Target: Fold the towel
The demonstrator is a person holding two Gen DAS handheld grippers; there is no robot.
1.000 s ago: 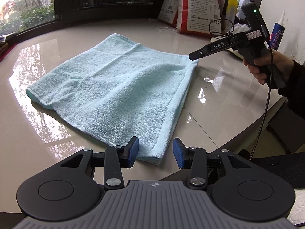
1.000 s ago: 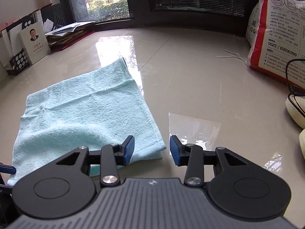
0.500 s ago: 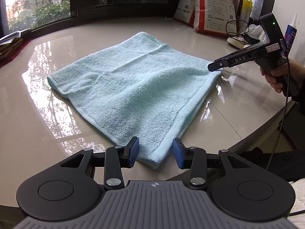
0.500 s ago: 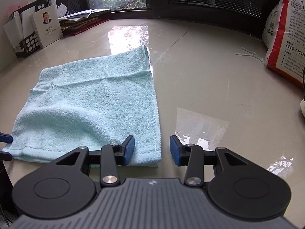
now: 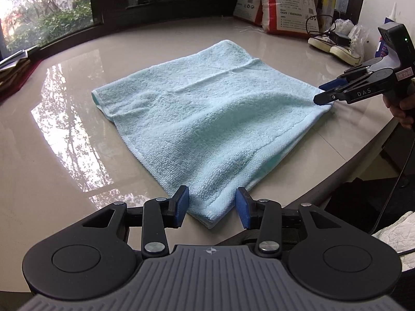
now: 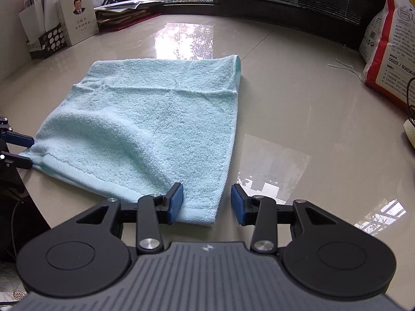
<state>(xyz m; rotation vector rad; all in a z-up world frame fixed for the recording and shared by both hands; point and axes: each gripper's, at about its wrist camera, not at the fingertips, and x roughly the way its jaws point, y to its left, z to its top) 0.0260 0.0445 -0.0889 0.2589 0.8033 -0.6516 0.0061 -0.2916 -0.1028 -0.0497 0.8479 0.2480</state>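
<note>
Left wrist view: the light blue towel [image 5: 207,119], already folded double, lies across the centre of the glossy beige surface [image 5: 64,155]. Its near corner sits between the blue pads of the left gripper [image 5: 211,204] at lower centre; the jaws are spread and no pad presses the cloth. At right, the right gripper [image 5: 321,94], held by a hand [image 5: 402,108], has its tips at the towel's right corner. A printed sack [image 5: 288,2] and a pair of sneakers [image 5: 334,48] occupy the upper right.

Right wrist view: the left gripper's tips [image 6: 18,150] flank the towel's corner at far left. The right gripper's [image 6: 206,203] jaws are spread about the near corner, gripping nothing.
</note>
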